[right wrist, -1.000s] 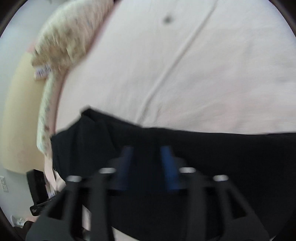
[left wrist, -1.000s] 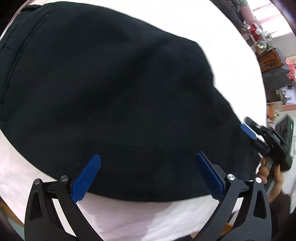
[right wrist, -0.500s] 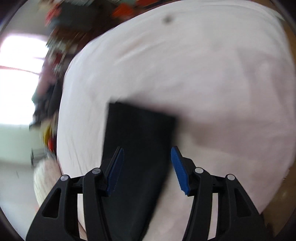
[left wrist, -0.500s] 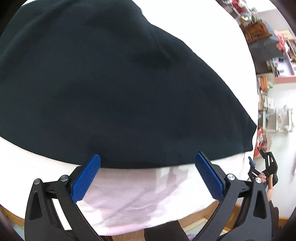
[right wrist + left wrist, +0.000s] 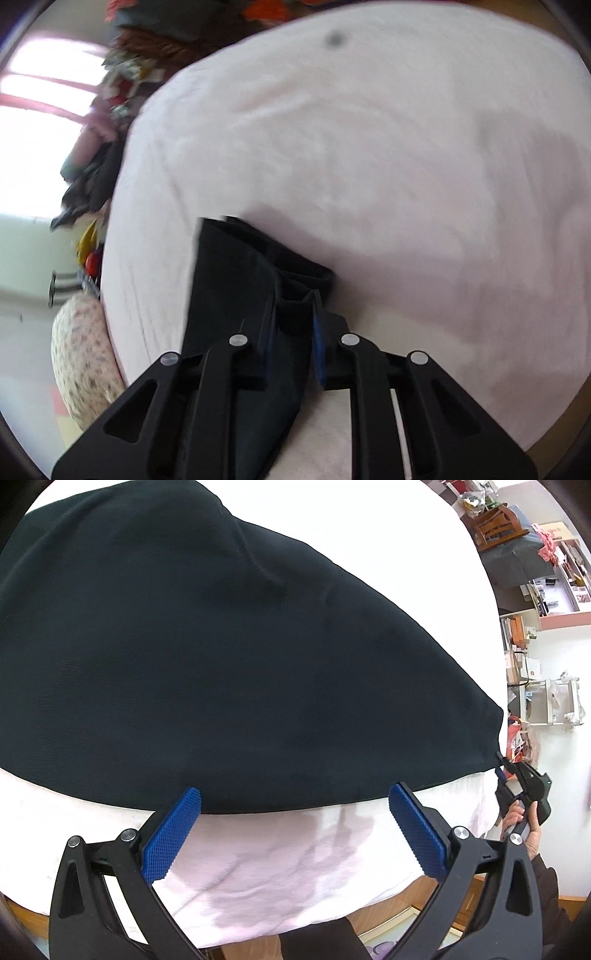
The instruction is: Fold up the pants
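Observation:
Black pants (image 5: 221,646) lie spread on a white sheet (image 5: 277,867) and fill most of the left wrist view. My left gripper (image 5: 294,793) stands open at their near edge, its blue pads (image 5: 171,836) astride the hem line with nothing pinched. At the far right my right gripper (image 5: 499,770), held by a hand (image 5: 517,818), is at the corner of the leg end. In the right wrist view the right gripper (image 5: 293,325) has its jaws closing, and a bunched fold of the leg end (image 5: 236,280) sits pressed between the pads.
The sheet covers a bed whose wooden edge (image 5: 476,886) shows at the bottom. A patterned pillow (image 5: 81,358) lies at the bed's left side. Cluttered shelves and furniture (image 5: 535,572) stand beyond the bed.
The right gripper has swung from the waist area over to the leg end and closed onto the cloth. The left gripper has drawn back toward the pants' near edge and stays open.

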